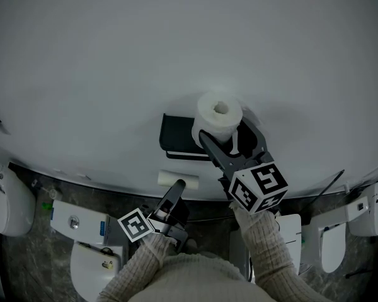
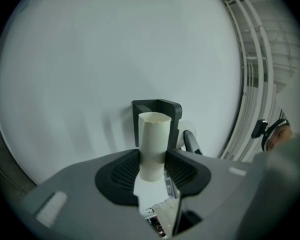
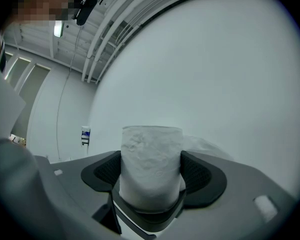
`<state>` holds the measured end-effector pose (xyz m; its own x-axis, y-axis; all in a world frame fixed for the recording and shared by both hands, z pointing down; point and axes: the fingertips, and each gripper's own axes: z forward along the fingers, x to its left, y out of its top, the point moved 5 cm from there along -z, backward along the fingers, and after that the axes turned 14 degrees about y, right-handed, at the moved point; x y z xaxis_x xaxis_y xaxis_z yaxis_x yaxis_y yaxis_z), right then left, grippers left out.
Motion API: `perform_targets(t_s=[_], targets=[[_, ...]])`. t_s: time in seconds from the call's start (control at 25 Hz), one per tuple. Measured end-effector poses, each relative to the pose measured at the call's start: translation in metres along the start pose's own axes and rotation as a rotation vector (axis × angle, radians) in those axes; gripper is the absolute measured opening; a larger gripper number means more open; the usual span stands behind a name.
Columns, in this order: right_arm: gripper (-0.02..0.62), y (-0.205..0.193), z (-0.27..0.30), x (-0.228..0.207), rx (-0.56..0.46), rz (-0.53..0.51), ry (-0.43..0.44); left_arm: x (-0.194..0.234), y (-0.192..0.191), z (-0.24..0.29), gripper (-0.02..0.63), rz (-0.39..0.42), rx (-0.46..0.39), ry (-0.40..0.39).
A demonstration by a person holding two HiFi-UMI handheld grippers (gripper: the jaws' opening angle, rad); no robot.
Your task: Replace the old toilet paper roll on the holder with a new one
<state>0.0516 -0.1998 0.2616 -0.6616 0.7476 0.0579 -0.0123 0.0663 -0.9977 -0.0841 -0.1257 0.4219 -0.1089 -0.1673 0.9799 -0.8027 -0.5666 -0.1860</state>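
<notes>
Tongs check, head view first; right gripper (image 1: 229,133) is clamped on the new toilet paper roll (image 1: 219,118), one jaw on each side of it; I see the roll held at the right end of the black holder (image 1: 176,137) on the white wall (image 1: 113,55); whether roll and holder touch, I cannot tell; left gripper (image 2: 152,169) is closed on the old cardboard tube (image 2: 154,141), ribbed pads against its lower part, tube upright between them; head view puts the tube just below the holder, apart from it.
</notes>
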Motion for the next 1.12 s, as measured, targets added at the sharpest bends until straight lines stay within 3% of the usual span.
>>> perform_targets(t_s=[0.4,1.12], targets=[[0.364,0.007,-0.013,-0.001,-0.029,0.005,-0.013,-0.003,-0.012,0.000,0.153,-0.004,0.023,-0.003],[0.364,0.025,-0.062,0.003,-0.185,0.080,-0.064,-0.001,-0.026,0.008,0.153,-0.015,0.089,-0.011]])
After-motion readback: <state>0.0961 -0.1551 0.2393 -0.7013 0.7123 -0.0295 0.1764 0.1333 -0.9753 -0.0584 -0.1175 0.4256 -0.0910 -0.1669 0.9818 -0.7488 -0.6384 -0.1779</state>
